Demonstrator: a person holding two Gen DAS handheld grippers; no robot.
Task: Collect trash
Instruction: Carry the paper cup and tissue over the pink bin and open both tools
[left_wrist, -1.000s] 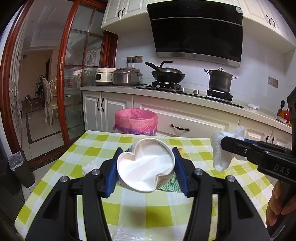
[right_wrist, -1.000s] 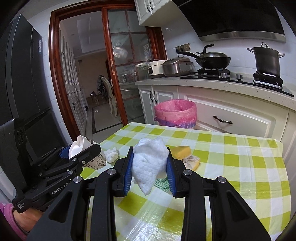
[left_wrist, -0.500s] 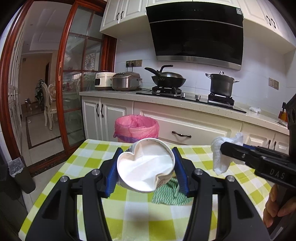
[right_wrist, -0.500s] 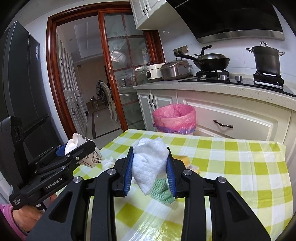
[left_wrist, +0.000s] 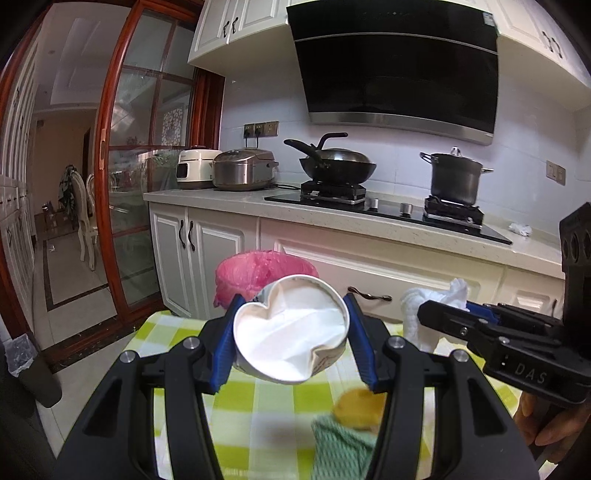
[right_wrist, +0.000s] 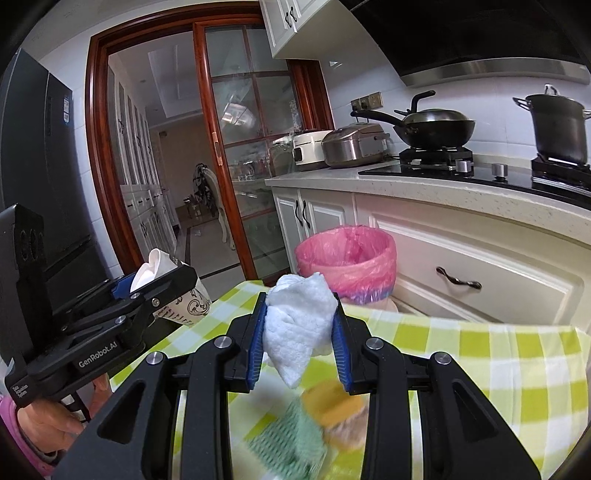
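My left gripper (left_wrist: 291, 343) is shut on a crushed white paper cup (left_wrist: 291, 334), held above the table; the cup also shows in the right wrist view (right_wrist: 168, 286). My right gripper (right_wrist: 300, 339) is shut on a crumpled white tissue (right_wrist: 301, 325), seen from the side in the left wrist view (left_wrist: 432, 314). A bin lined with a pink bag (right_wrist: 347, 258) stands on the floor beyond the table's far edge; in the left wrist view the bin (left_wrist: 251, 275) is partly hidden behind the cup.
The table has a green-and-white checked cloth (right_wrist: 480, 350). On it lie a green cloth (right_wrist: 295, 439) and a yellow sponge (right_wrist: 332, 406). White cabinets (left_wrist: 388, 273) and a stove counter with a wok (left_wrist: 336, 166) and pot stand behind the bin.
Both grippers have moved forward and up across the table towards the pink bin, each still holding its item. The bin looks nearer and larger.
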